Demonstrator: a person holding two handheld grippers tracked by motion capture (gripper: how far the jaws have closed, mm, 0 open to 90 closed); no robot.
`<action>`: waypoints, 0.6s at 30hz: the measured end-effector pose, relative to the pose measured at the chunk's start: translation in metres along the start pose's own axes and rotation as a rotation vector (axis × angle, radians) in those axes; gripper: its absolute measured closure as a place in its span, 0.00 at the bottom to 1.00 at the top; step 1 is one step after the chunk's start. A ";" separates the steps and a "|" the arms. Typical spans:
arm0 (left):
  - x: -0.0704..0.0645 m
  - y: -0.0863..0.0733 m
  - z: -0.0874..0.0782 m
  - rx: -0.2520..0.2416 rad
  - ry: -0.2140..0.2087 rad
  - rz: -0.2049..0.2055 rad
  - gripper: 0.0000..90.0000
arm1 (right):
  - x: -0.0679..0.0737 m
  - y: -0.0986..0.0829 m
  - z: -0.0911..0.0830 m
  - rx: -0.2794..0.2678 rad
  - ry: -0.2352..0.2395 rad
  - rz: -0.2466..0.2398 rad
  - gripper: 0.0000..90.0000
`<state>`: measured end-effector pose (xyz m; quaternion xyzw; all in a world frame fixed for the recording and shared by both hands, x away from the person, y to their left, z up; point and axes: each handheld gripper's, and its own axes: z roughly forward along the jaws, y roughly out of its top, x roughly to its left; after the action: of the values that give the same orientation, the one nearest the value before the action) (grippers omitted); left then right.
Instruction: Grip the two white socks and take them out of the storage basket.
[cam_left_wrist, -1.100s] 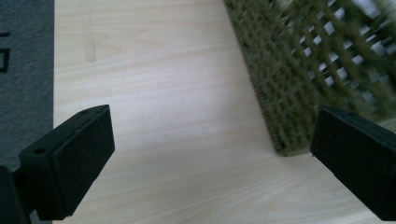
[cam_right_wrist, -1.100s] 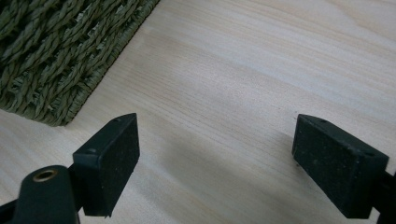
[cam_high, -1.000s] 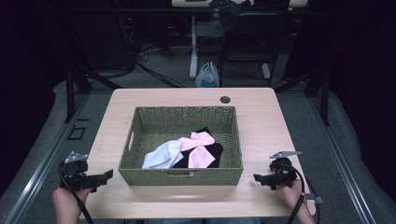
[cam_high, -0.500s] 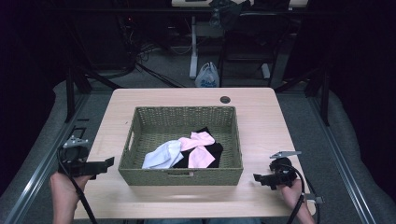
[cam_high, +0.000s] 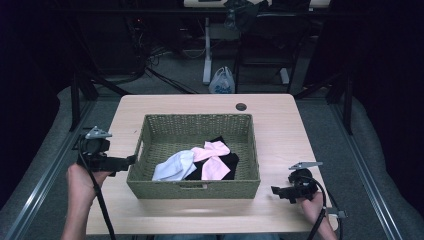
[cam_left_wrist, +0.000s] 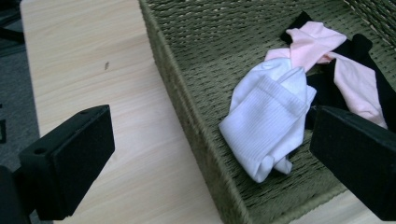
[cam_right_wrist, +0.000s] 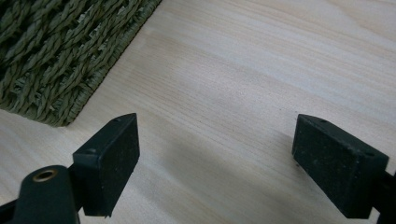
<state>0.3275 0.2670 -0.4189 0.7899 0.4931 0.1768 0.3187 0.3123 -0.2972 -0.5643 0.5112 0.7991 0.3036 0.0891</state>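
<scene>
Approach step, as I judged it: my left gripper (cam_high: 131, 160) hung at the basket's (cam_high: 150, 120) left wall, jaws wide apart and empty, sighting the white sock (cam_left_wrist: 268, 116) lying in the basket against the pink (cam_left_wrist: 317, 42) and black socks. Right gripper (cam_high: 274, 190) sat idle low over the bench (cam_high: 280, 130), jaws apart. Next move, I reckoned: lift over the rim, drop onto the white sock, close.

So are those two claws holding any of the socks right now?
No. Both the left gripper and right gripper are open and empty; the white sock lies loose in the basket.
</scene>
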 end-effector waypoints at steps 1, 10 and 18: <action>-0.002 0.002 0.002 0.002 -0.005 0.003 0.00 | 0.000 0.000 0.000 0.000 0.001 0.001 0.16; -0.013 0.022 0.024 0.038 -0.064 0.048 0.00 | 0.000 0.000 0.000 -0.006 0.004 0.001 0.16; -0.025 0.036 0.043 0.077 -0.101 0.082 0.00 | 0.000 0.000 0.000 -0.005 0.005 0.001 0.16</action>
<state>0.3656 0.2192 -0.4252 0.8291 0.4500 0.1307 0.3049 0.3122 -0.2975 -0.5640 0.5106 0.7984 0.3068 0.0883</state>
